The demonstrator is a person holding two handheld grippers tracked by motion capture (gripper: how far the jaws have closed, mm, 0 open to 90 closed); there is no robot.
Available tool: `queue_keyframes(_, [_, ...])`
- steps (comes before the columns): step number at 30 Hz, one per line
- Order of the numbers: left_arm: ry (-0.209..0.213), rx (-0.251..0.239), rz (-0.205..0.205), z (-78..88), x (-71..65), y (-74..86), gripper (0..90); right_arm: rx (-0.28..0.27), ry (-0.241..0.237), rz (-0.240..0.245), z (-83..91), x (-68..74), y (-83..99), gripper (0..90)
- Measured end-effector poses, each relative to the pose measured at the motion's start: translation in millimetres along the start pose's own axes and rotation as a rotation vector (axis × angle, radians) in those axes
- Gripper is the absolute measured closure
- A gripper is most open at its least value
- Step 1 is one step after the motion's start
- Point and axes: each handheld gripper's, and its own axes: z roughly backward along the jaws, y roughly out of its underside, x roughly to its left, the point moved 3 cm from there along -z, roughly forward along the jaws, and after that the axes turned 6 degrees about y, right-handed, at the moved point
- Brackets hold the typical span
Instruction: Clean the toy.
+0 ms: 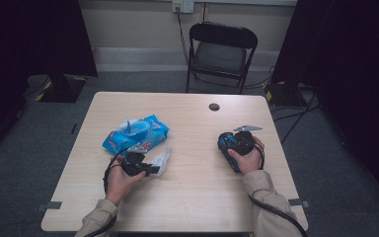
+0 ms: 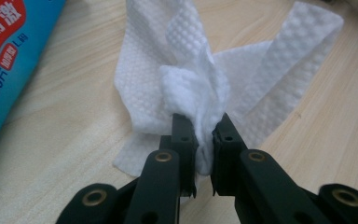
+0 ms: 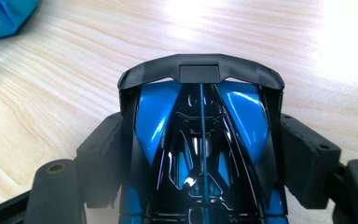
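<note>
Wooden table [image 1: 192,197], left tongs [image 2: 204,128] pinching wipe [image 2: 191,79] (crumpled)

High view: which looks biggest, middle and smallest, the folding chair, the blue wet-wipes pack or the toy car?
1. Folding chair, though it stands farthest from the camera.
2. Blue wet-wipes pack.
3. Blue-and-black toy car, partly hidden by the hand holding it.

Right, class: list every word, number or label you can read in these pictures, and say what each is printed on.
"80片" on the blue plastic wet-wipe pack, white print, in the left gripper view.
"刺激" in large white characters on that pack's red patch, cut off by the picture's edge.
A small white label beside the number: too small to read.
Print on the pack in the high view: blurred.
The glossy blue and black toy car: no text.
</note>
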Motion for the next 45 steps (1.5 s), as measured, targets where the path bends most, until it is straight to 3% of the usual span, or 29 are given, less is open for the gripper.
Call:
queue_keyframes(16, [-0.013, -0.001, -0.001, 0.3, 1.7, 1.6, 82.3, 0.029, 0.018, 0.004, -8.3, -1.1, 0.9, 24.9])
queue_keyframes(27, [-0.015, -0.005, -0.001, 2.0, 1.3, 0.9, 82.3, 0.06, 0.024, 0.044, -12.3, 1.7, 0.5, 24.7])
queue_keyframes(45, [-0.034, -0.017, -0.005, 1.2, 2.0, -3.4, 82.0, 0.046, 0.006, 0.046, -6.9, -0.5, -4.1, 22.7])
